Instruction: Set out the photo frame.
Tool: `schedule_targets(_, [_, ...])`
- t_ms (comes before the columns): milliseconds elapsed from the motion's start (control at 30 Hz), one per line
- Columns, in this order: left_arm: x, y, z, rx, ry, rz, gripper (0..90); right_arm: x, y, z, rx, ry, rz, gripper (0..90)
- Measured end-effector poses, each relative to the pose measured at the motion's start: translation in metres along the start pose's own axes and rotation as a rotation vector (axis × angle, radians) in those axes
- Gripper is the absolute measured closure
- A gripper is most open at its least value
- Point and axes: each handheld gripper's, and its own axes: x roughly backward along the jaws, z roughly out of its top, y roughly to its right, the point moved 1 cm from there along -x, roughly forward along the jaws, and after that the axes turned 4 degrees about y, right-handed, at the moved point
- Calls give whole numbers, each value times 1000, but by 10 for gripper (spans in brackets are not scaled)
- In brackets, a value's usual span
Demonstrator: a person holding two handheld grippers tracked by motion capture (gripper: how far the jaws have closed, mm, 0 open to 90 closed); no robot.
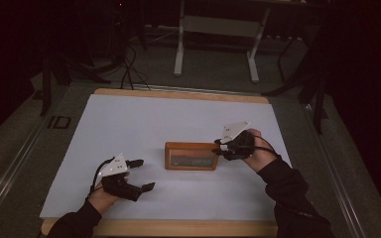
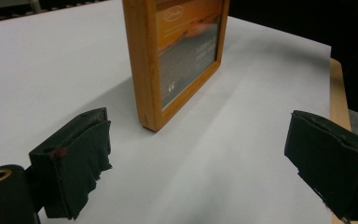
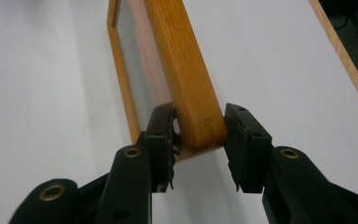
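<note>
A wooden picture frame stands upright on its long edge at the middle of the white table top. My right gripper is at the frame's right end. In the right gripper view the jaws of that gripper flank the end of the frame, one pad at the glass side and one at the back. The pads sit close without clearly pressing. My left gripper rests left of the frame near the front edge, wide open. In the left gripper view the frame stands ahead of this gripper, with nothing between the jaws.
The white sheet covers a wooden table whose bare edge runs along the front. Beyond the far edge are a white stand's legs and cables on the dark floor.
</note>
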Motion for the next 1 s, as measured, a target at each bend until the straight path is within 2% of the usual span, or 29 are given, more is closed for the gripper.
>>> schedule_targets(133, [0, -1, -2, -2, 3, 3, 73, -2, 6, 0, -20, -2, 9, 631])
schedule_targets(400, [1, -2, -3, 0, 6, 8, 73, -13, 22, 1, -91, -8, 21, 619])
schedule_targets(500, [1, -2, -3, 0, 5, 7, 73, -15, 25, 0, -98, -8, 24, 617])
schedule_targets(700, [-1, -2, -4, 1, -2, 1, 73, -19, 30, 1, -69, -22, 19, 612])
schedule_targets(1000, [-2, -1, -5, -4, -9, -4, 73, -19, 28, 3, -70, -33, 5, 609])
